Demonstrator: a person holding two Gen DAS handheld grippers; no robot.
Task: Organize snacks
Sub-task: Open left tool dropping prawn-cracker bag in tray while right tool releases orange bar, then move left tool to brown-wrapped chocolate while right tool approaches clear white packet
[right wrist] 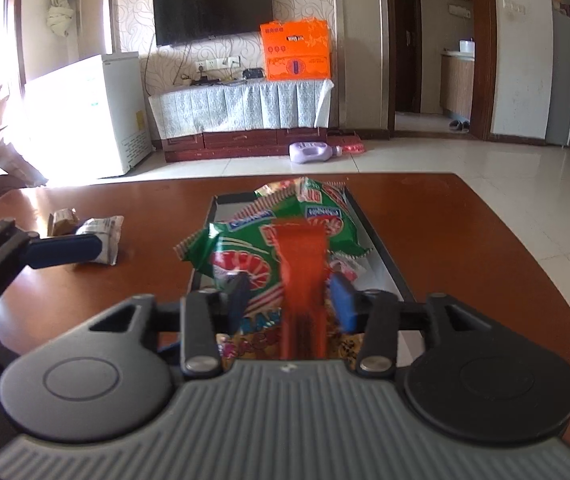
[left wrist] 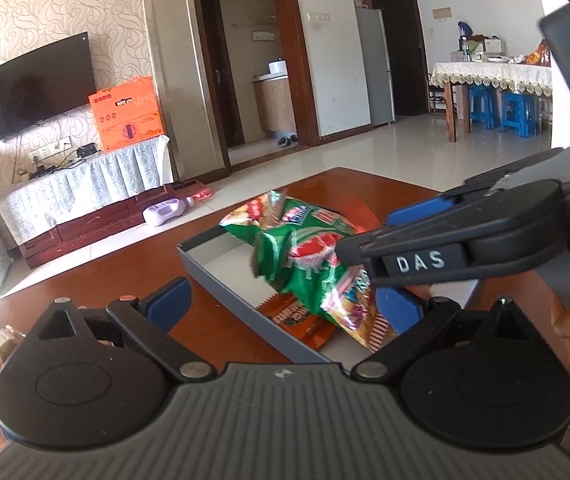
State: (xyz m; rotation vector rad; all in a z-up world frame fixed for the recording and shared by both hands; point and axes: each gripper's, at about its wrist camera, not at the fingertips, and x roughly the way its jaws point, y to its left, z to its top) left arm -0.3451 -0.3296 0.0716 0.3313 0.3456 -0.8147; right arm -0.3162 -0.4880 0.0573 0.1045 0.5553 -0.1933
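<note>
A grey tray (left wrist: 221, 288) (right wrist: 381, 256) sits on the brown table and holds a green snack bag (left wrist: 309, 264) (right wrist: 285, 232). An orange packet (left wrist: 297, 320) lies in the tray under the bag. My left gripper (left wrist: 285, 304) is open and empty at the tray's near edge. My right gripper (right wrist: 291, 300) hovers over the tray with an orange-red packet (right wrist: 301, 280) blurred between its parted fingers; I cannot tell whether it is gripped. The right gripper also shows in the left wrist view (left wrist: 381, 264). A white snack (right wrist: 101, 236) and a brown snack (right wrist: 61, 220) lie on the table to the left.
The brown table (right wrist: 465, 240) ends at the right and far sides, with tiled floor beyond. A brown wrapped snack (left wrist: 1, 340) lies at the table's left. A TV stand, a white fridge and a purple bottle (right wrist: 313, 152) stand across the room.
</note>
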